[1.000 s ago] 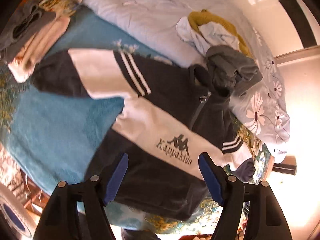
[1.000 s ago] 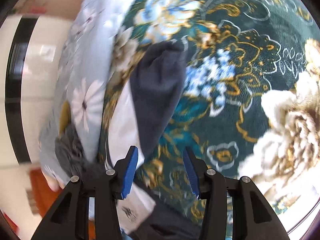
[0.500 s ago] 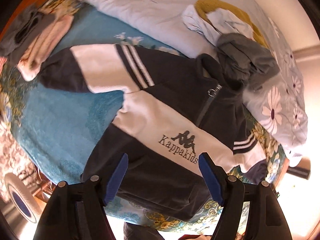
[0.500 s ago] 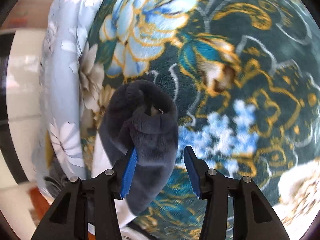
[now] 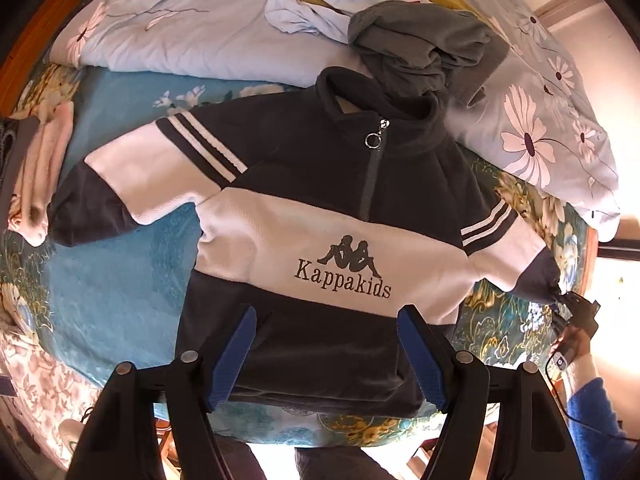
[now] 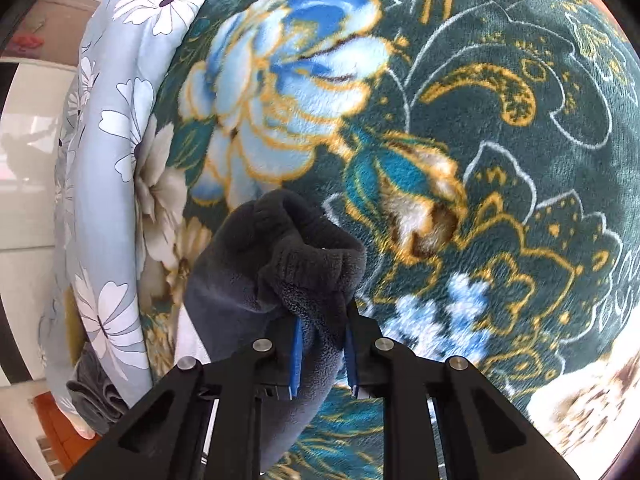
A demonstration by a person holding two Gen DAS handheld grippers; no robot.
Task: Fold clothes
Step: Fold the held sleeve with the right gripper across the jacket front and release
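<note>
A dark navy and white "Kappakids" fleece pullover (image 5: 320, 240) lies spread face up on the bed, sleeves out to both sides. My left gripper (image 5: 326, 356) is open and empty above its dark hem. My right gripper (image 6: 322, 350) is shut on the dark cuff (image 6: 304, 248) of the pullover's sleeve; in the left wrist view that gripper (image 5: 576, 310) shows at the far right, pinching the cuff (image 5: 538, 278).
A pile of grey, pale blue and mustard clothes (image 5: 400, 32) lies beyond the collar on a light floral quilt (image 5: 180, 20). Folded pink and grey clothes (image 5: 36, 176) lie at the left. The dark floral blanket (image 6: 480, 120) covers the bed; its near edge (image 5: 360, 428) is below the hem.
My right gripper closed on the sleeve cuff. My left gripper's view swung to face the pullover squarely from the hem side, still open.
</note>
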